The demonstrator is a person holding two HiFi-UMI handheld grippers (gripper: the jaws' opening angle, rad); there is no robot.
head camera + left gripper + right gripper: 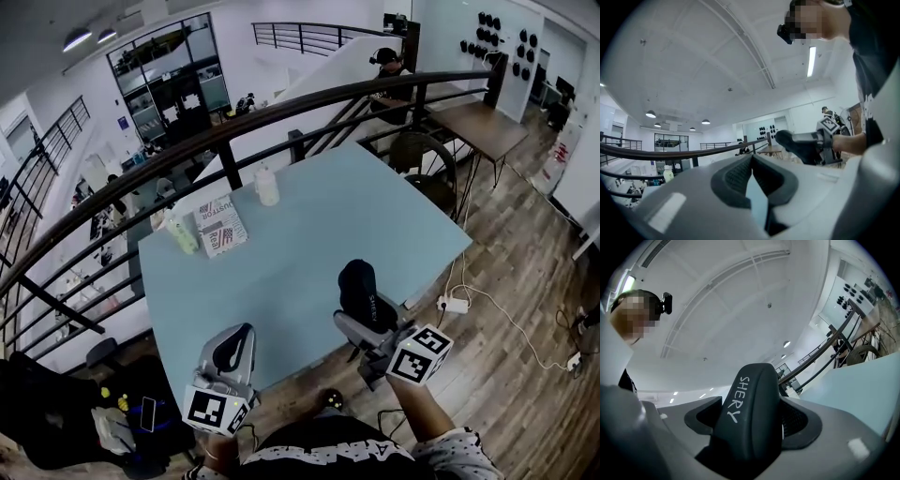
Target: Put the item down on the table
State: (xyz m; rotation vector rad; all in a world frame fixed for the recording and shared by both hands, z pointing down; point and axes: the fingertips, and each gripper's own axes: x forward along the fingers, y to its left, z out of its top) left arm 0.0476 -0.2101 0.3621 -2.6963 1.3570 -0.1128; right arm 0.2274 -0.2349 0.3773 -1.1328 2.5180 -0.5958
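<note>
The right gripper (360,321) is clenching a black, smooth, rounded oblong case (359,286) with white lettering along its side. Its jaws are pressing on the case's lower end, so most of the case is sticking out past them. It is hanging in the air over the near edge of the pale blue table (309,225), not yet resting on it.

The left gripper (232,350) is idling at the same near edge, further left. Its jaws seem to be closed on nothing, though a thin sliver of blue is showing between the pads.

A white bottle (267,186), a printed carton (221,226) and a pale green bottle (183,234) are standing along the table's far side, well apart from the case.

The main risk is the edge. If the jaws let go here, the case is likely to land half off the table and tip down to the wooden floor (506,281). Its rounded shell may also roll or skid when released from a height or at a tilt, so it needs carrying further in over the table and lowering flat first.
</note>
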